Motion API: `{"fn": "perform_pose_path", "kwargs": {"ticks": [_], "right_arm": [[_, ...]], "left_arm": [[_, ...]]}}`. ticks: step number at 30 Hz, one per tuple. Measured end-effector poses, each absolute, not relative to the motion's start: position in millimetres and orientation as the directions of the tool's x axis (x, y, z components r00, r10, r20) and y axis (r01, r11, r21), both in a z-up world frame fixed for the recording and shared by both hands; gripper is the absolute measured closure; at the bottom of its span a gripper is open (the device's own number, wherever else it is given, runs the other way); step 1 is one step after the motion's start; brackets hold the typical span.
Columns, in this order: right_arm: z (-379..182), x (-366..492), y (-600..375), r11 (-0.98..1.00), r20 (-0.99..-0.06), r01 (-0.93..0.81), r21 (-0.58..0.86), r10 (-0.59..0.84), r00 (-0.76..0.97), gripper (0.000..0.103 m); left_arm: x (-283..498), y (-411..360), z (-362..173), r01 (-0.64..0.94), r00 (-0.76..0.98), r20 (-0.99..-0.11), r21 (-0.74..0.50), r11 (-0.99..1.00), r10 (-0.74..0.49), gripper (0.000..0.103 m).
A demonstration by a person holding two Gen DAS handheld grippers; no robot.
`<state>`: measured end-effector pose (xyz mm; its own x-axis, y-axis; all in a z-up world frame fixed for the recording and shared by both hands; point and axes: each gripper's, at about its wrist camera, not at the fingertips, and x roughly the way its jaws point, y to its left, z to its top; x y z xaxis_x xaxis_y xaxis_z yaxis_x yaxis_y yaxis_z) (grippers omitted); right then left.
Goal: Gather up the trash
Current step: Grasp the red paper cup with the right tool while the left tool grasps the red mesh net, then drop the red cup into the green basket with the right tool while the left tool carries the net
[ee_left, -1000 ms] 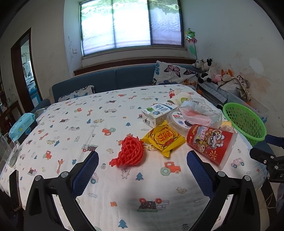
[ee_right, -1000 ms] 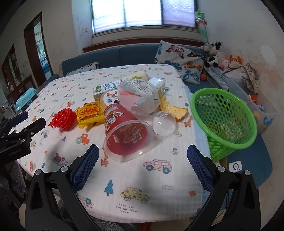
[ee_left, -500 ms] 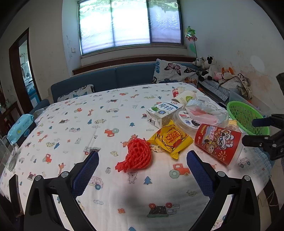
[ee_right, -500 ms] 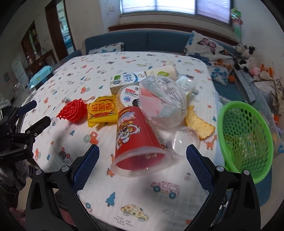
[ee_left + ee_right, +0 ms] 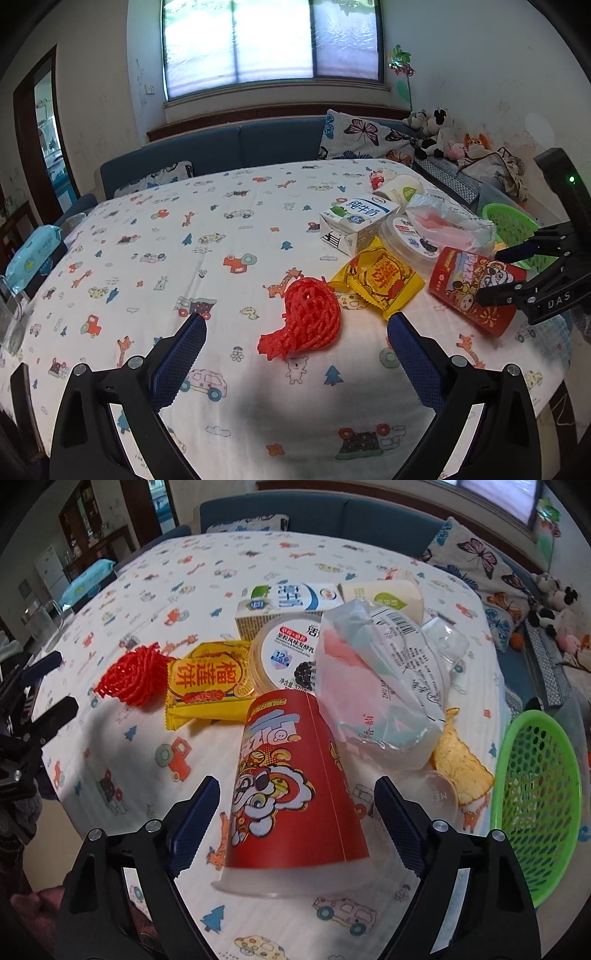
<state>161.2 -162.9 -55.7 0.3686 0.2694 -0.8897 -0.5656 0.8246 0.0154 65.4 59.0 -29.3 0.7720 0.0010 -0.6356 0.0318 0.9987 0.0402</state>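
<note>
Ahead of my left tool I see a big bright window (image 5: 273, 40) in a pale, scuffed wall (image 5: 480, 74). Beneath it runs a blue sofa (image 5: 236, 147) with a butterfly cushion (image 5: 365, 138). Far left stands a dark doorway (image 5: 40, 147).

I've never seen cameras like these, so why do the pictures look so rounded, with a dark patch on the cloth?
Both wrist views are fisheye: straight edges bow and the corners go black. In the left wrist view the window is overexposed, and a soft shadow falls on the tablecloth between the left gripper fingers.
</note>
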Motion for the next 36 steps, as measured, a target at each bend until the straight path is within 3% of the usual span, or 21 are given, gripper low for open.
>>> {"fn": "perform_pose_path", "kwargs": {"ticks": [3,5,15,20,31,36], "right_arm": [[-63.4,168.8,-159.2,0.821,-0.905,-0.571,0.008,0.249,0.344,0.022],[-67.1,173.1,-156.7,0.820,-0.911,-0.572,0.008,0.241,0.334,0.023],[-85.5,186.1,-151.4,0.821,-0.931,-0.571,0.011,0.217,0.294,0.026],[-82.2,182.8,-151.2,0.824,-0.928,-0.567,0.013,0.221,0.299,0.033],[-63.2,160.3,-162.3,0.830,-0.902,-0.555,0.058,0.282,0.327,0.033],[-49.6,149.8,-170.3,0.835,-0.883,-0.545,0.074,0.309,0.353,0.033]], "left_arm": [[75.7,64.7,-35.3,0.038,0.755,-0.655,0.024,0.999,-0.013,0.010],[85.8,68.1,-40.5,0.043,0.740,-0.672,0.021,0.999,-0.017,0.017],[125.6,64.7,-62.9,0.111,0.678,-0.732,0.009,0.994,-0.069,0.022],[139.9,64.7,-72.5,0.130,0.650,-0.756,0.016,0.991,-0.073,0.026],[143.2,62.4,-81.8,0.169,0.620,-0.773,-0.034,0.985,-0.133,0.059],[135.7,62.9,-75.9,0.166,0.629,-0.765,-0.043,0.985,-0.140,0.068]]}}
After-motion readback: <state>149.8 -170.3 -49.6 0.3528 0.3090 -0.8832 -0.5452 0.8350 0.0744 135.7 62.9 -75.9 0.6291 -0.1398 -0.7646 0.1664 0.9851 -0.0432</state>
